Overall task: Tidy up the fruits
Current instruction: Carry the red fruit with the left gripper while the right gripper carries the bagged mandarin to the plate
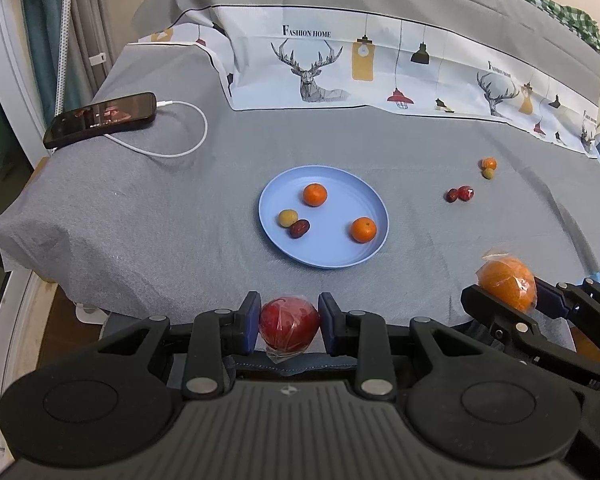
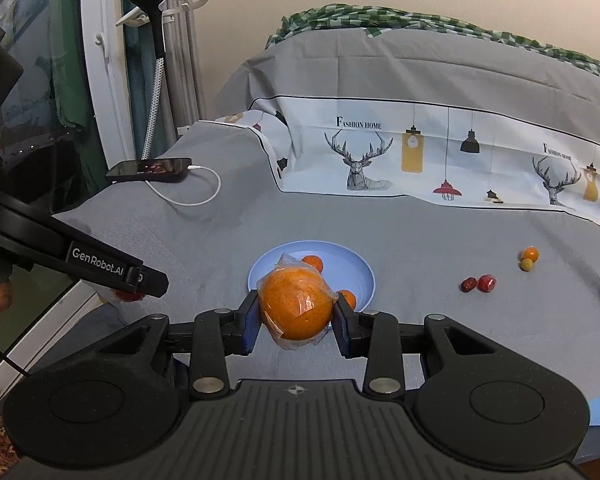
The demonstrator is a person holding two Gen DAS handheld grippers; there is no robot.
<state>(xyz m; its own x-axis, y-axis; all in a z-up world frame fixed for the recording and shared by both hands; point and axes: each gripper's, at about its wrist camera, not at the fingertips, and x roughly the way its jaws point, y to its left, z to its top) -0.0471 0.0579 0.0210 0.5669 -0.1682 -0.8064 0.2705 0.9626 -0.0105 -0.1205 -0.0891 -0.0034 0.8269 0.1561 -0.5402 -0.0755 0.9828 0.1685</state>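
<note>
Phone (image 1: pixel 100 120): far left on the grey cloth (image 1: pixel 180 216), cable attached.

Left gripper (image 1: pixel 289 322): clamped on a wrapped red apple (image 1: pixel 289 327), near edge of the cloth.

Plate (image 1: pixel 332 258): blue, centre; holds two small oranges (image 1: pixel 315 194), one yellow-green fruit (image 1: pixel 288 218) touching a red date (image 1: pixel 299 229).

Loose on the cloth, right of plate: two red dates (image 1: pixel 459 194), touching; behind them a small orange fruit (image 1: pixel 489 163) against a green one (image 1: pixel 489 173).

Right gripper (image 2: pixel 296 316): clamped on a wrapped orange (image 2: pixel 296 308), in front of the plate.

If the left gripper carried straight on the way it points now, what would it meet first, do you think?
Probably the blue plate. The left gripper, shut on a wrapped red apple, points down at the grey cloth just before the plate's near rim; depth is hard to judge.
</note>
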